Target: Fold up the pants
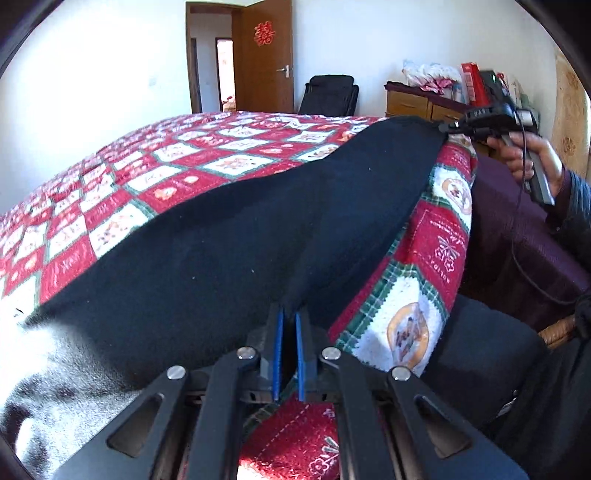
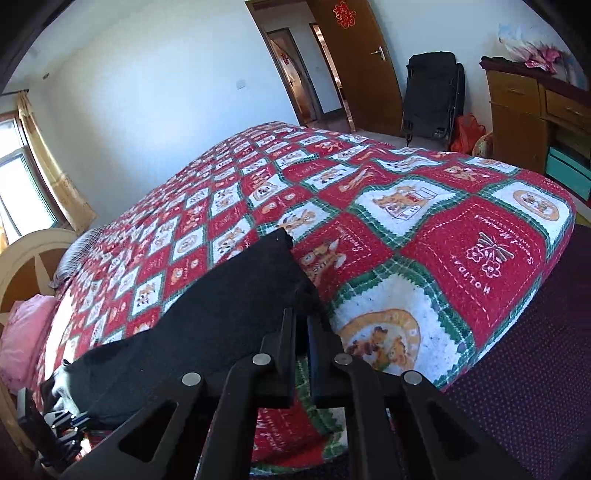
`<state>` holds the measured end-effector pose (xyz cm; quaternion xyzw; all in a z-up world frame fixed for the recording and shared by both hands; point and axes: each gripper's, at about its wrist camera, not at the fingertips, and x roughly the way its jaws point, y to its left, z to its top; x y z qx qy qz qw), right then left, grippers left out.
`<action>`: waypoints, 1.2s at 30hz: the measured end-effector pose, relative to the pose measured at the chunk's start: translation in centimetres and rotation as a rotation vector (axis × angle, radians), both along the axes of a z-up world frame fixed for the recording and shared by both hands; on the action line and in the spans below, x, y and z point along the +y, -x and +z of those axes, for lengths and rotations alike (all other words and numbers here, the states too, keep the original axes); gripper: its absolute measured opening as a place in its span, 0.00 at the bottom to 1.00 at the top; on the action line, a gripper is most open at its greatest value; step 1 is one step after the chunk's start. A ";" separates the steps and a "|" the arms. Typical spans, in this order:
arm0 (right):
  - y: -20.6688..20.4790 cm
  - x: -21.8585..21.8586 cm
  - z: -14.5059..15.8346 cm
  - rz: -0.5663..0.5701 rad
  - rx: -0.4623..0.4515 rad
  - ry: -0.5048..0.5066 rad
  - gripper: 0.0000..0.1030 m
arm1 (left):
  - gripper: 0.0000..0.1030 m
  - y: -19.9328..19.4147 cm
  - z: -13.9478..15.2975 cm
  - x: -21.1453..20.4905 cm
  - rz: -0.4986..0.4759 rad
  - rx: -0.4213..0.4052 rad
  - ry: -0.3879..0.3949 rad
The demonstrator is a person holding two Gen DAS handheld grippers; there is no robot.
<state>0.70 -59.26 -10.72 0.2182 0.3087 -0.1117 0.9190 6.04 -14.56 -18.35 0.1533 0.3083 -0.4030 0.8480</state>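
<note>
Black pants spread long across the near edge of a bed, on a red, white and green patchwork quilt. Left tongs pinched together on one end of the pants, blue pads nearly touching with dark cloth squeezed between them. Right tongs clamped on the other end of the pants, black fingers close together with a fold of cloth caught at the tips. From the left tongs, pants stretched away ahead and to the right, up to the right tongs, gripped in a hand far off at the right side. From the right tongs, pants running back to the left and down to the left tongs, seen small at the lower left corner. Quilt flat ahead of both tongs, with little animal pictures in its squares, hanging over the bed's side just below the tongs. Pink pillow far left of the right tongs, by a pale headboard. Past the bed, straight ahead of the tongs, an open brown door with a red paper sign. Black folded chair right of the door. Wooden dresser farther right, with bags on top.
</note>
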 end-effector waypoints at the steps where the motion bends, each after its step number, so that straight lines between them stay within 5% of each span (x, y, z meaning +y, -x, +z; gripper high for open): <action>1: 0.3 0.3 0.7 0.006 -0.026 0.015 0.05 | 0.06 0.1 0.0 0.0 -0.004 -0.004 0.001; 5: -0.4 0.5 0.1 -0.007 0.047 0.063 0.05 | 0.07 -0.3 -0.8 -0.1 -0.005 0.023 -0.006; 8: -0.2 -1.0 -0.8 -0.017 0.038 -0.022 0.06 | 0.16 -0.2 -0.9 0.1 -0.010 0.032 0.007; 10: 0.0 -1.2 0.2 -0.038 0.039 -0.007 0.19 | 0.20 0.0 -0.8 0.3 -0.022 0.042 0.019; 11: 0.4 -1.2 0.9 -0.080 0.025 0.042 0.45 | 0.23 0.1 -0.7 0.3 -0.022 0.038 0.020; 12: 0.8 -1.2 1.6 -0.116 0.007 0.083 0.58 | 0.24 0.3 -0.6 0.4 -0.024 0.033 0.024; 15: 0.5 -1.7 3.2 -0.095 -0.044 0.063 0.58 | 0.26 0.8 0.4 0.7 -0.035 0.002 0.059; 17: -1.1 -1.7 3.8 -0.062 -0.046 0.058 0.58 | 0.51 0.6 1.1 0.9 -0.018 -0.019 0.084; 19: -4.0 -1.7 3.4 -0.019 0.004 0.043 0.58 | 0.62 0.2 1.2 0.8 0.001 -0.017 0.098; 23: -9.9 -2.4 0.6 0.049 0.150 -0.043 0.58 | 0.62 -1.3 -0.2 0.2 0.011 0.053 0.069; 26: -11.3 -1.6 -0.2 0.061 0.169 0.023 0.17 | 0.62 -1.3 -0.7 0.2 0.011 0.060 0.063; 30: -8.2 0.6 1.4 0.111 0.001 0.135 0.11 | 0.62 -1.1 -0.8 0.1 0.009 0.052 0.051; 36: -2.6 5.8 3.8 0.227 -0.212 0.471 0.11 | 0.62 -1.0 -1.0 -0.1 0.011 0.048 0.038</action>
